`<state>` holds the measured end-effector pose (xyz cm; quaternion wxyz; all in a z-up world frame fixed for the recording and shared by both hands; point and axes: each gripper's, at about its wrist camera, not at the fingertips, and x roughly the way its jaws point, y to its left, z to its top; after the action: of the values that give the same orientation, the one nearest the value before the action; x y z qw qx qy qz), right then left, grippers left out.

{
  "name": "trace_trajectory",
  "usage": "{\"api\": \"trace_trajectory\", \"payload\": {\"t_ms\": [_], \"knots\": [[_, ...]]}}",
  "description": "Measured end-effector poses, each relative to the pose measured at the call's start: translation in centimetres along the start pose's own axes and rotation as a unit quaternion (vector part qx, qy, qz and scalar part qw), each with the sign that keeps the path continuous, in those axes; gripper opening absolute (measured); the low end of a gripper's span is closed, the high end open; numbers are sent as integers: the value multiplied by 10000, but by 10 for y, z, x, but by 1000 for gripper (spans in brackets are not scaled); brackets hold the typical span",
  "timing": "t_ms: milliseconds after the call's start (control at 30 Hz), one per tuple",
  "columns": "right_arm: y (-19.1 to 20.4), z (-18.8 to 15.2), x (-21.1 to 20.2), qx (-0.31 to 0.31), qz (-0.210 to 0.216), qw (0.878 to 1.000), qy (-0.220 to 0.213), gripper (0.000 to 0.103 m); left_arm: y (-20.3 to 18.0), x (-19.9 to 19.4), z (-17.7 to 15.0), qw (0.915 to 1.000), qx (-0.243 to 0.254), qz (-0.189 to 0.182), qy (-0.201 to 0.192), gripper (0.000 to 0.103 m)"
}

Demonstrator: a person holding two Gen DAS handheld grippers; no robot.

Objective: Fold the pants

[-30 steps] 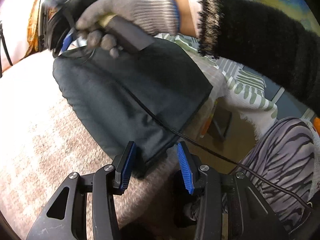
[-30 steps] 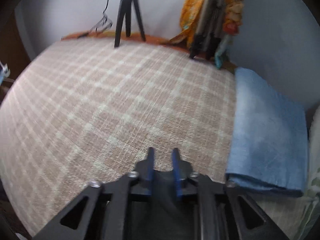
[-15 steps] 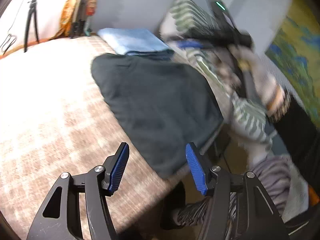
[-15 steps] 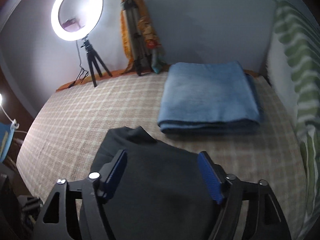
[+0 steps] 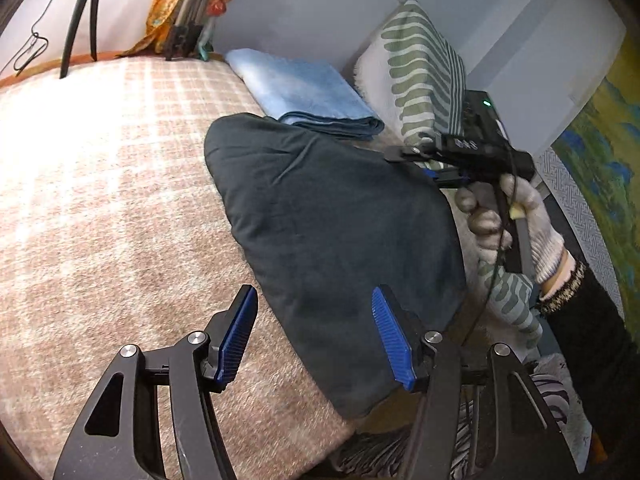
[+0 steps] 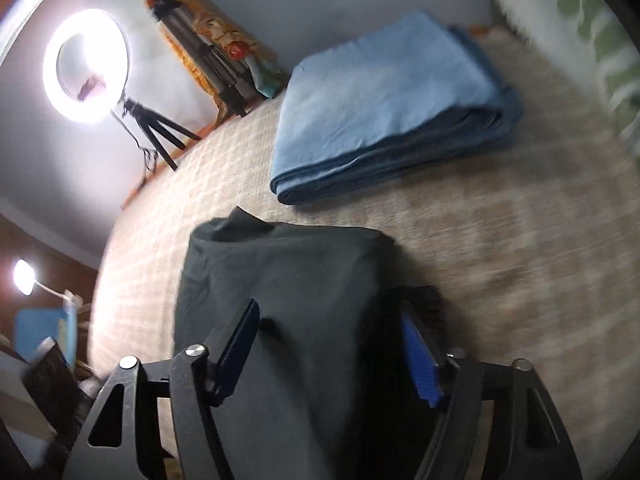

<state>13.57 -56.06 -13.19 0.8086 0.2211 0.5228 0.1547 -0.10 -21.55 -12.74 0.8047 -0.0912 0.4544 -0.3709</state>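
Note:
Dark folded pants (image 5: 336, 216) lie flat on the checked bed cover, running from the bed's near edge toward a blue towel. My left gripper (image 5: 316, 336) is open and empty, above the near end of the pants. My right gripper (image 6: 332, 352) is open and empty, just above the far part of the pants (image 6: 288, 280). In the left wrist view the right gripper (image 5: 432, 168) hangs over the right edge of the pants in a gloved hand (image 5: 516, 220).
A folded blue towel (image 5: 304, 96) lies beyond the pants, also in the right wrist view (image 6: 384, 104). A green striped pillow (image 5: 424, 68) leans at the right. A ring light (image 6: 86, 66) on a tripod and a second tripod (image 5: 82, 12) stand at the far edge.
My right gripper let go of the pants, opened and drew back toward the pillow side. My left gripper opened wider and lifted off the pants' near edge. The pants lie still.

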Motion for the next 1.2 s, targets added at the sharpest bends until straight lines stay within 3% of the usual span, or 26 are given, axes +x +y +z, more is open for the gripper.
{"api": "trace_trajectory", "payload": {"t_ms": [67, 100, 200, 267, 300, 400, 467, 500, 600, 667, 800, 1000, 1200], "knots": [[-4, 3, 8, 204, 69, 9997, -96, 50, -1, 2, 0, 10000, 25, 36, 39, 59], [-5, 4, 9, 235, 85, 9995, -198, 27, 0, 3, 0, 10000, 27, 47, 48, 59], [10, 1, -5, -221, 206, 9972, -691, 10, 1, 4, 3, 10000, 18, 73, 17, 59], [27, -2, -14, -939, -106, 9909, -960, 7, 3, 4, 4, 9999, 26, 137, 3, 59], [34, -5, -11, -1318, -491, 9851, -986, 7, 5, 6, 5, 9999, 4, 155, 16, 59], [30, -4, 11, -1630, -1039, 9789, -658, 7, 10, 13, 7, 9997, -79, 240, 66, 59], [26, -3, 15, -1589, -1118, 9788, -649, 9, 12, 15, 8, 9995, -145, 270, 92, 59], [23, -2, 14, -1532, -1117, 9796, -658, 10, 12, 16, 9, 9994, -181, 282, 98, 59], [15, -1, 7, -1322, -1318, 9800, -684, 29, 15, 18, 12, 9990, -368, 235, 118, 59], [6, 1, -6, -1148, -1326, 9820, -698, 35, 18, 20, 15, 9982, -552, 184, 130, 59], [-16, -4, -35, -538, -921, 9920, -681, 80, 23, 25, 22, 9970, -761, 89, 134, 59], [-45, -29, -40, -39, -186, 9995, -270, 92, 28, 39, 27, 9949, -985, -28, 222, 59], [-70, -50, -15, 278, 609, 9978, 40, 94, 36, 51, 26, 9917, -1242, -156, 301, 59]]}}
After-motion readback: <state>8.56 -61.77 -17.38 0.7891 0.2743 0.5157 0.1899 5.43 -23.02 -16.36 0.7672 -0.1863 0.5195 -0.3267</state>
